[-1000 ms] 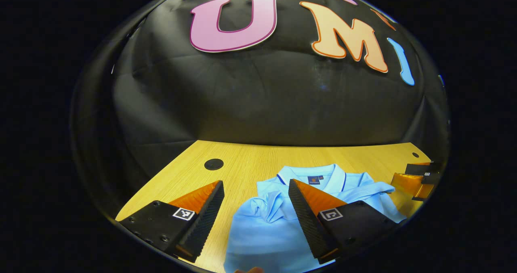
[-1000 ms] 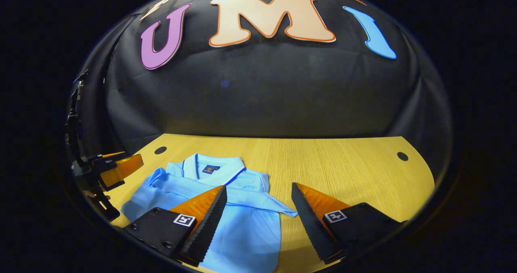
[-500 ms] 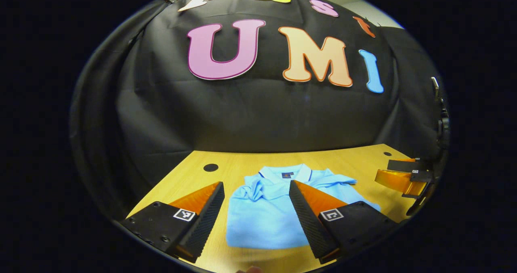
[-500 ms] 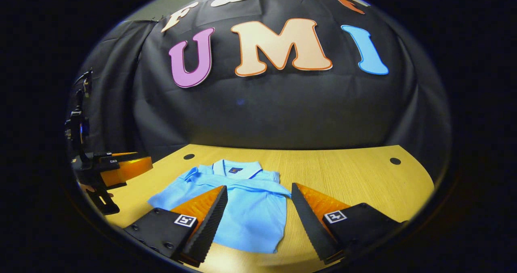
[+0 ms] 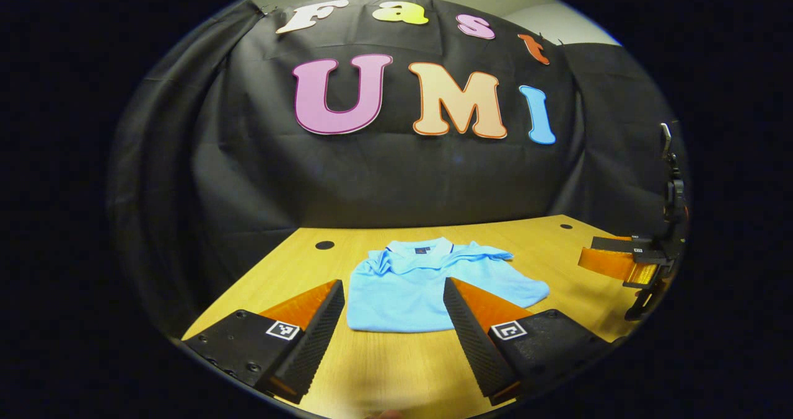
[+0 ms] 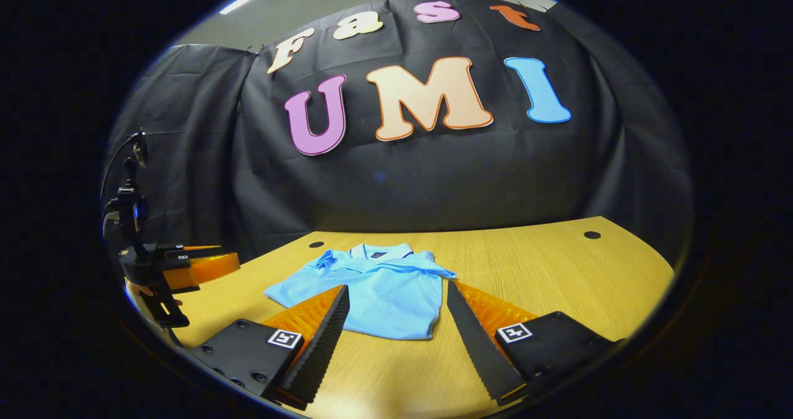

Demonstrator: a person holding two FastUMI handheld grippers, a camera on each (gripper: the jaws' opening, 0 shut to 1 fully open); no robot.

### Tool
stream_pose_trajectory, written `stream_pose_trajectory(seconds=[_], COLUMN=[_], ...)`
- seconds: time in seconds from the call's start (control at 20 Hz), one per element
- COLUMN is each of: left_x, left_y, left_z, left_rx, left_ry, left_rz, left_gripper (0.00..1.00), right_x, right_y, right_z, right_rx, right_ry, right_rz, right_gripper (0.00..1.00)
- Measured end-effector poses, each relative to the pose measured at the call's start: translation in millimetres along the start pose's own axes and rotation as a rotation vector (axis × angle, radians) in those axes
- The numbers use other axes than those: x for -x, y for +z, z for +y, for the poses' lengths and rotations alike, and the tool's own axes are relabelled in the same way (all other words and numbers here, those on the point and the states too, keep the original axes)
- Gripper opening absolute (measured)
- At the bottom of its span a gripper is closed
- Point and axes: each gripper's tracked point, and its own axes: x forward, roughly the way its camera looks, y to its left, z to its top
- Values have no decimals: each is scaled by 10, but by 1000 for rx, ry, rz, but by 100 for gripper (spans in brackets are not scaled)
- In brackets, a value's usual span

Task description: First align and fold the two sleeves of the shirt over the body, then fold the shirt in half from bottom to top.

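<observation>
- While both claws hang spread wide and empty, the left gripper (image 5: 393,317) and right gripper (image 6: 396,320) touch nothing.
- Just ahead of each lies the shirt (image 5: 421,279), folded, collar farthest away, on the table (image 6: 557,270).
- Judged light, limp and slippery: pinch both near hem corners, or layers may slide apart.

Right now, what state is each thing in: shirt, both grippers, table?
shirt: folded into a compact rectangle, collar up at the far edge, lying flat, touched by neither gripper.
left gripper: open, holding nothing, short of the shirt's near edge.
right gripper: open, holding nothing, near the shirt's near edge.
table: bare wood around the shirt, round holes near the far edge.
</observation>
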Motion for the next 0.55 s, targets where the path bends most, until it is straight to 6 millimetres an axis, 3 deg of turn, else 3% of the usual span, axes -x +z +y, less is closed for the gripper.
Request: stream_pose_trajectory(seconds=[0.15, 0.3, 0.55], left_x=[89, 156, 207], left_y=[-140, -222, -158], left_z=[-73, -273, -421], left_rx=[1, -5, -45], left_ry=[-18, -72, -88], left_rz=[1, 11, -12], left_gripper=[95, 96, 96], right_x=[216, 352, 408], right_y=[-74, -124, -178], right_z=[85, 143, 64], right_rx=[28, 38, 26], right_ry=[14, 22, 6], right_rz=[-22, -44, -69], right_gripper=[98, 98, 98])
